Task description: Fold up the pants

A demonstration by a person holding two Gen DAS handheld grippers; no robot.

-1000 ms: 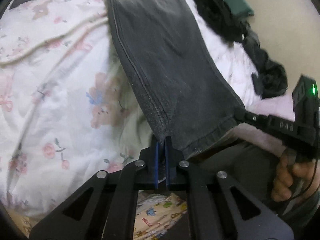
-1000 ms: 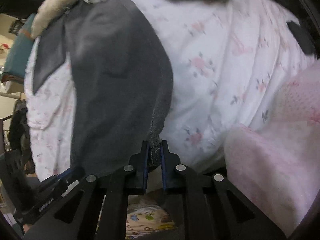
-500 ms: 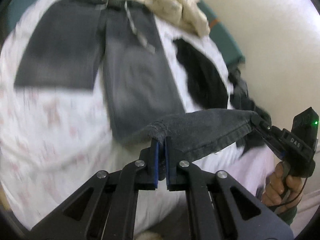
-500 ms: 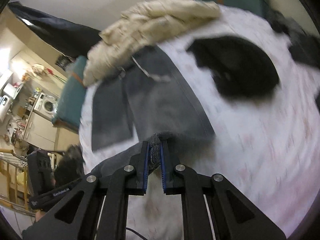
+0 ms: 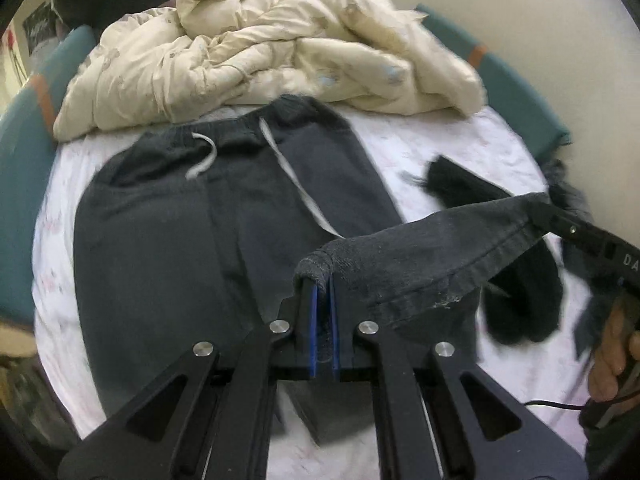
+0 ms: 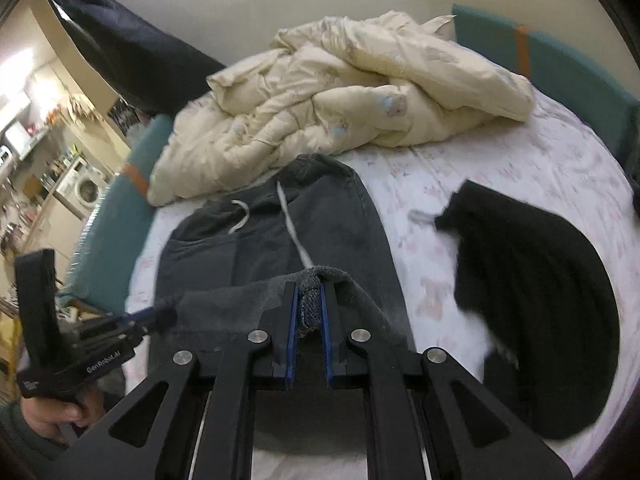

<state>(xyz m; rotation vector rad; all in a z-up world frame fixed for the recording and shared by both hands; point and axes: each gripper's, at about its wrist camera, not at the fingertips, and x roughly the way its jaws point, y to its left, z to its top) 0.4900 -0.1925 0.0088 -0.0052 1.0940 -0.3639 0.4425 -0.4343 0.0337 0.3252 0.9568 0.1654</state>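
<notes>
Dark grey pants (image 5: 168, 232) lie flat on the bed, waistband with white drawstring at the far end; they also show in the right wrist view (image 6: 280, 236). My left gripper (image 5: 322, 284) is shut on one corner of the leg hem (image 5: 440, 256). My right gripper (image 6: 310, 300) is shut on the other hem corner (image 6: 310, 308). The hem is stretched between both grippers and held above the upper legs. The right gripper shows in the left wrist view (image 5: 592, 240), the left gripper in the right wrist view (image 6: 156, 314).
A crumpled cream duvet (image 5: 256, 52) lies past the waistband. A black garment (image 6: 532, 300) lies on the floral sheet (image 6: 500, 168) to the right of the pants. Teal padded bed edges (image 5: 24, 152) ring the mattress. A room with a washing machine (image 6: 86, 190) opens at left.
Both grippers have lifted the hem off the near end of the bed and carried it forward toward the waistband. The leg now doubles over the upper part of the pants.
</notes>
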